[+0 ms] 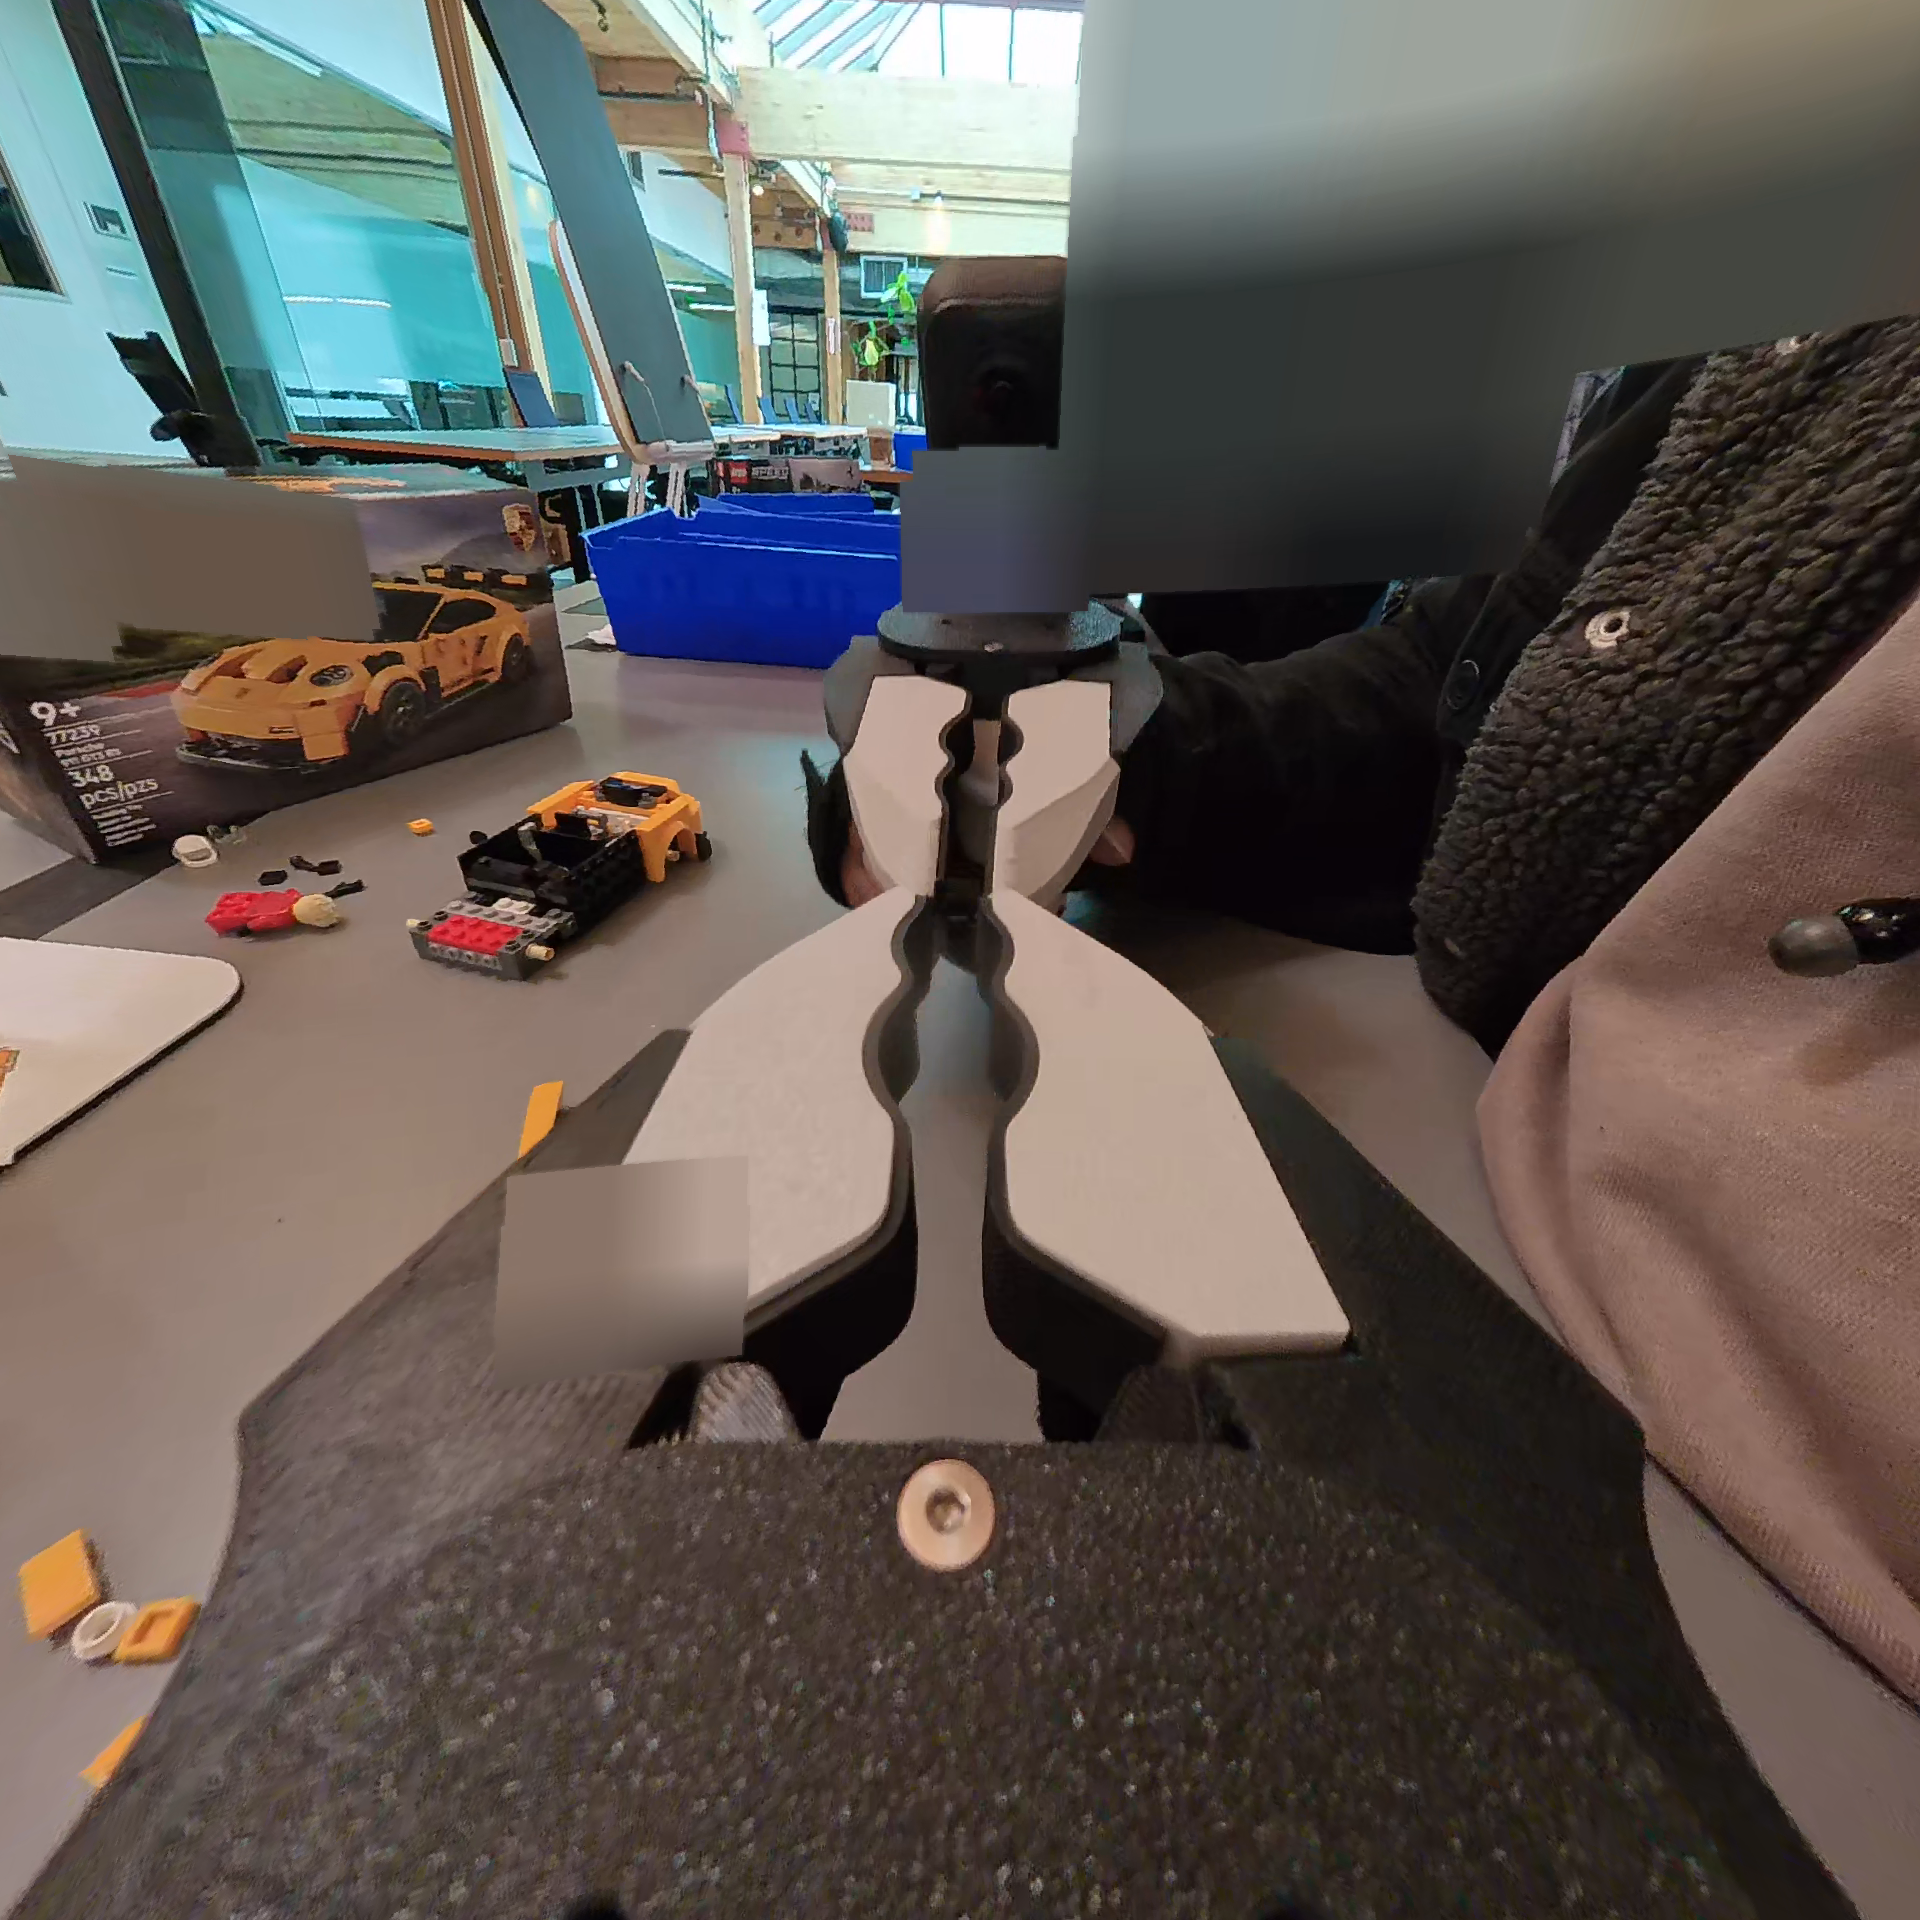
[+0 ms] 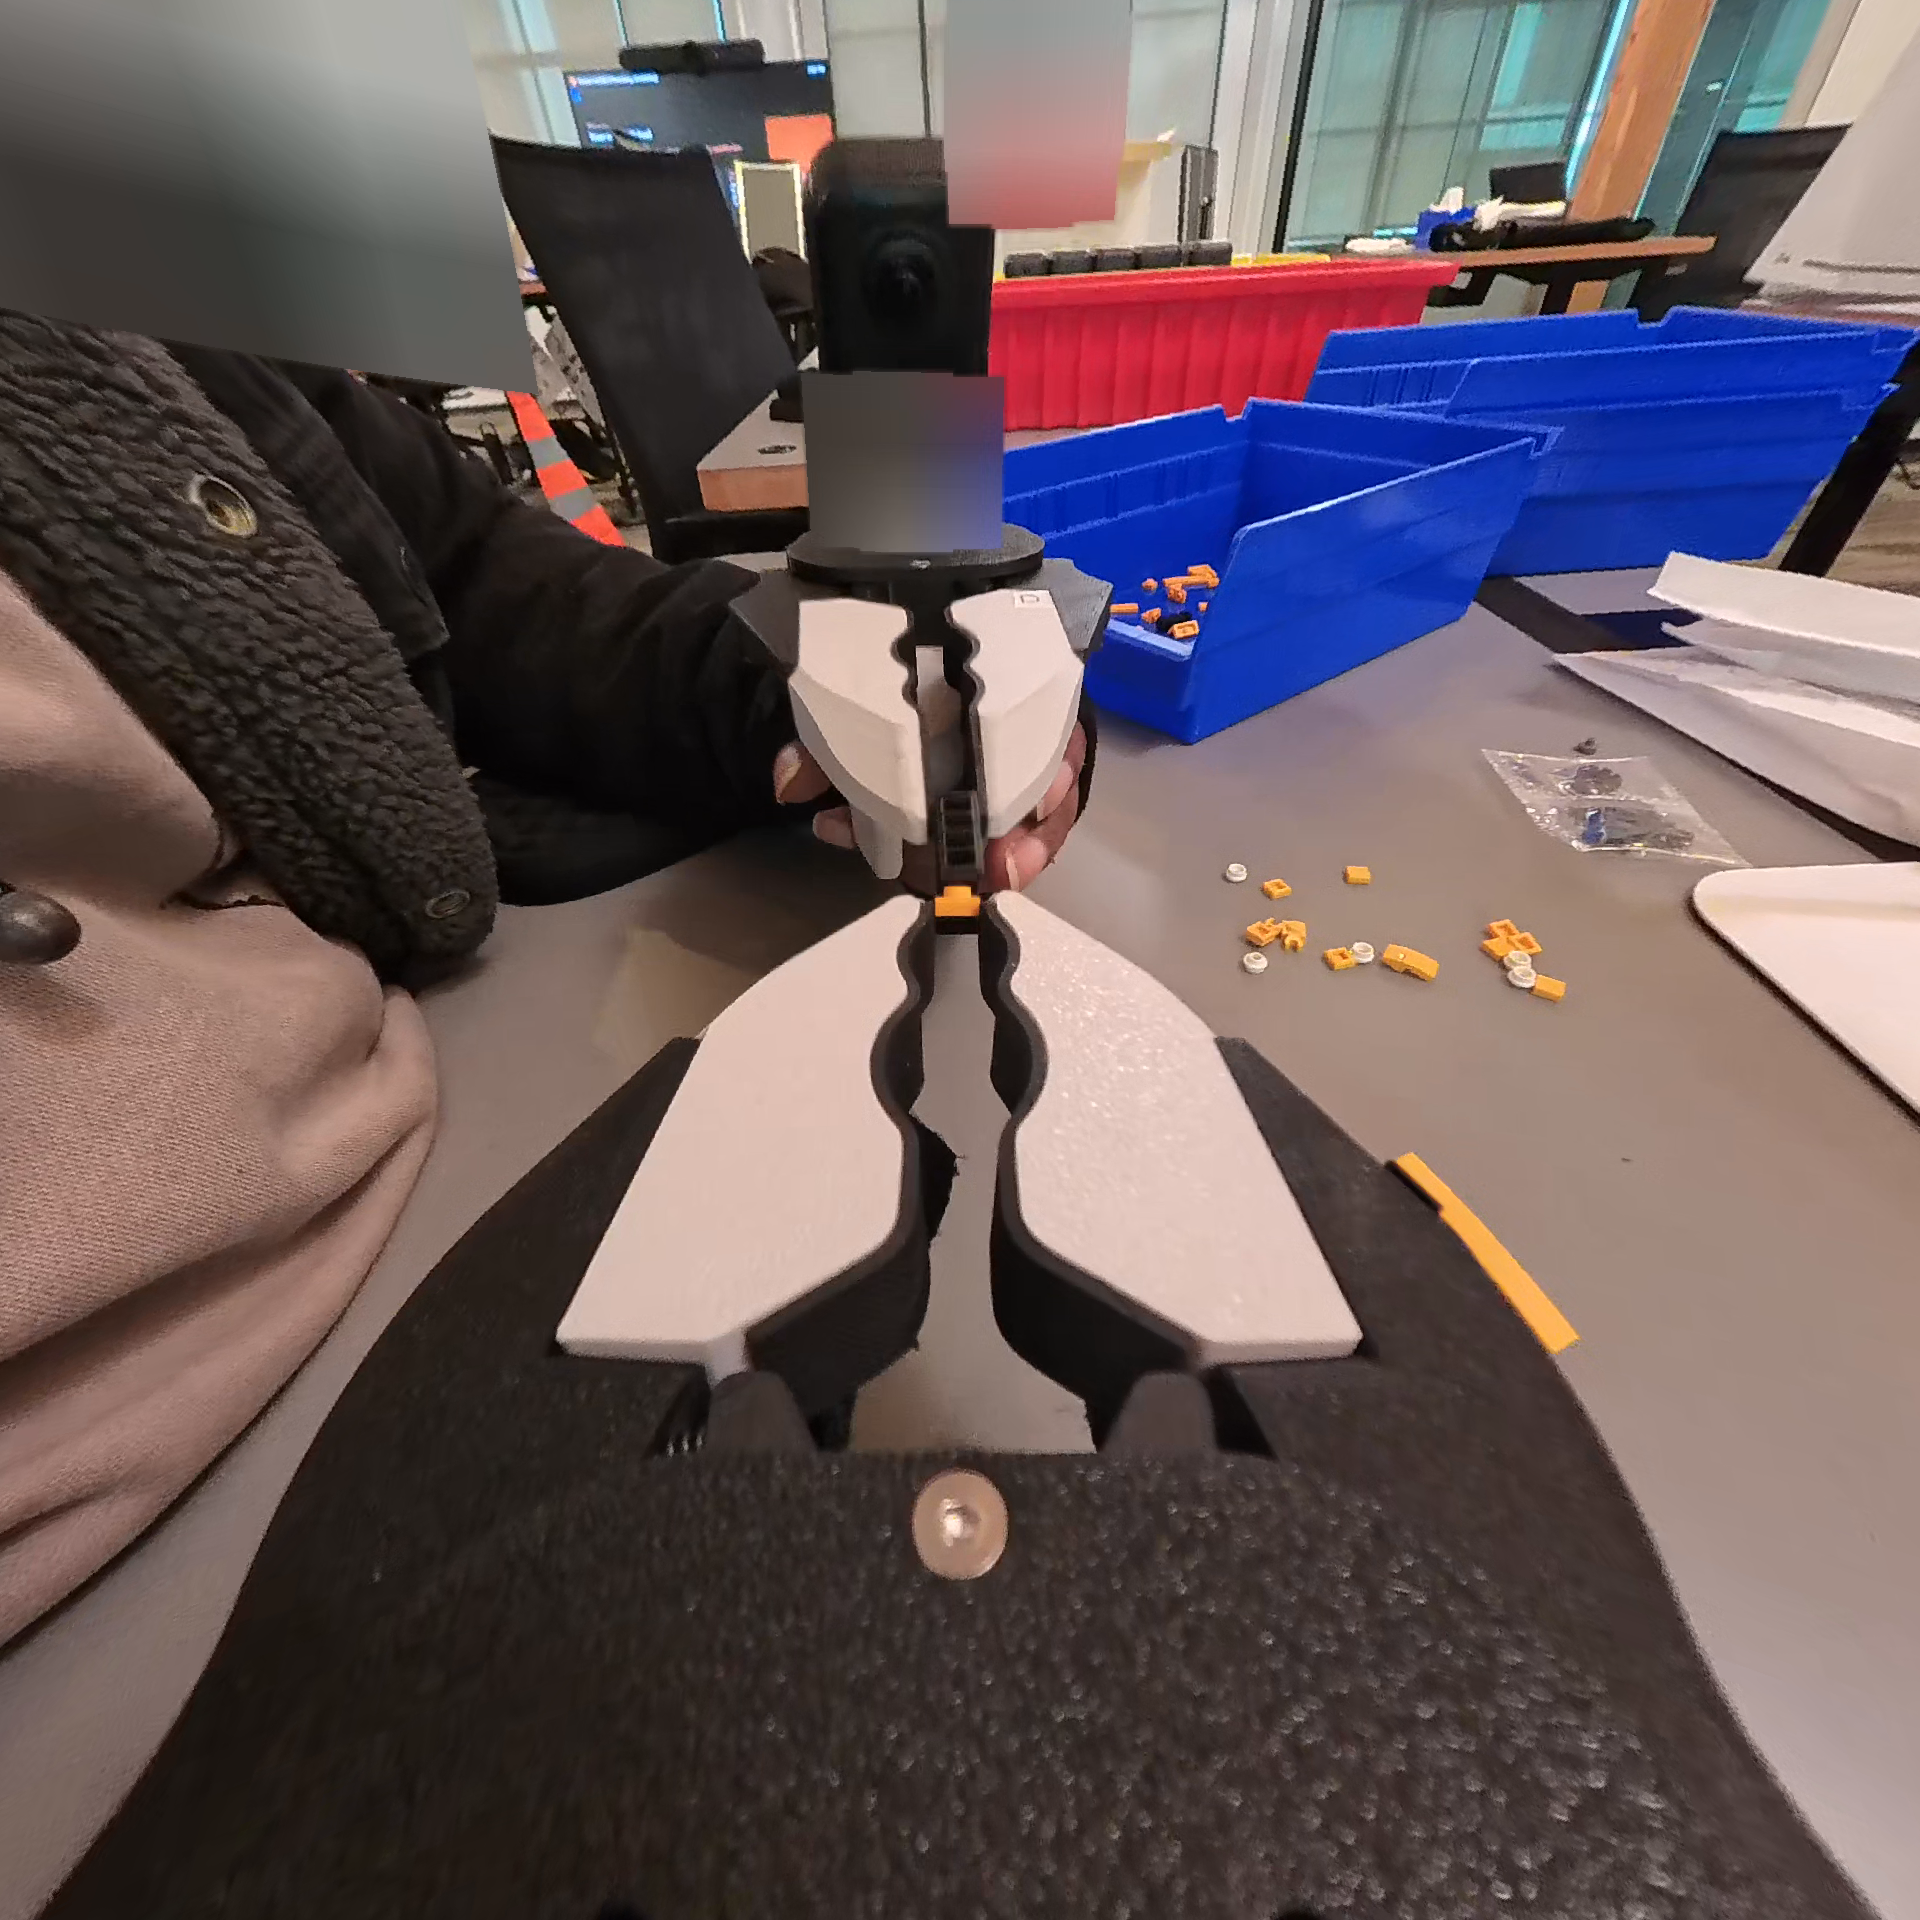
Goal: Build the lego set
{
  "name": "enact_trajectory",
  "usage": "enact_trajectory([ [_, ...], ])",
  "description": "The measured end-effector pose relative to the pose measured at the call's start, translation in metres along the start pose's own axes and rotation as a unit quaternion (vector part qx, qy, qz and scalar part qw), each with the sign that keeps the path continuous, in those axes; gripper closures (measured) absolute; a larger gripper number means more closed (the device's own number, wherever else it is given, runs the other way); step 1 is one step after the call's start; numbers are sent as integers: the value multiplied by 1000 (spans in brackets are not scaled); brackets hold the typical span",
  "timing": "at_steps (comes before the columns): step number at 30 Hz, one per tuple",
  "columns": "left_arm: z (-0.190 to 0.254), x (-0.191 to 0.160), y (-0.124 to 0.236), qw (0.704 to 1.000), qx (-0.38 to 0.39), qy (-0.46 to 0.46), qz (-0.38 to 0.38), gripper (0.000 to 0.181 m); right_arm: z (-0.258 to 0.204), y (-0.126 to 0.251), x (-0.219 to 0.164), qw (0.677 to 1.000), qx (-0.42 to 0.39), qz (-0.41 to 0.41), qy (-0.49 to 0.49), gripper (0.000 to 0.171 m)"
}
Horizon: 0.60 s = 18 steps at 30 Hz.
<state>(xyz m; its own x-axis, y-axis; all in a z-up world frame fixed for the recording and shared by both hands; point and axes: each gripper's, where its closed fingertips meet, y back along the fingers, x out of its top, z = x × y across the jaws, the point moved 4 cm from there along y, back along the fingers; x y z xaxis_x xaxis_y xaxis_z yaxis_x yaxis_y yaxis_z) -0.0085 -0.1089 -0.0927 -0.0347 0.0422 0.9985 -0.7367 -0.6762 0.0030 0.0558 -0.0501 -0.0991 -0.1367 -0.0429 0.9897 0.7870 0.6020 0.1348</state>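
The right gripper [image 2: 956,914] is clenched on a small orange piece [image 2: 956,902], pinched at the very tips of its white fingers in the middle of the right wrist view. Facing it tip to tip, the left gripper [image 1: 951,909] grasps a black brick [image 2: 960,828] that stands on end between its fingers. The orange piece sits just under the brick's lower end; I cannot tell whether the two touch. A small white sticker [image 2: 1029,600] with a mark too small to read sits on the left gripper's finger, and an orange strip [image 2: 1486,1247] runs along the right gripper's black body.

On the grey table [image 2: 1351,1091] at centre right of the right wrist view lie loose orange and grey pieces [image 2: 1392,951]. Above them is a clear bag [image 2: 1600,805] of dark parts. A blue bin [image 2: 1299,540] in the upper right holds more orange pieces, with a red bin [image 2: 1195,332] behind it.

In the left wrist view, the partly built car [image 1: 566,868], black and orange with a red and grey end, stands left of centre, well apart from both grippers. A small red assembly [image 1: 270,909] lies to its left. The set's box [image 1: 281,675] stands at the left edge and shows a yellow sports car, a carmaker's crest [image 1: 516,520] at its upper right corner and white printing at its lower left. Orange tiles [image 1: 62,1579] lie in the lower left corner.
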Motion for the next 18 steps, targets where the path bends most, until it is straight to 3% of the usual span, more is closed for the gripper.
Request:
enact_trajectory([
  [18,4,-8,-5,999,-7,16,-42,174,-4,1,5,1000,12,25,-13,163],
])
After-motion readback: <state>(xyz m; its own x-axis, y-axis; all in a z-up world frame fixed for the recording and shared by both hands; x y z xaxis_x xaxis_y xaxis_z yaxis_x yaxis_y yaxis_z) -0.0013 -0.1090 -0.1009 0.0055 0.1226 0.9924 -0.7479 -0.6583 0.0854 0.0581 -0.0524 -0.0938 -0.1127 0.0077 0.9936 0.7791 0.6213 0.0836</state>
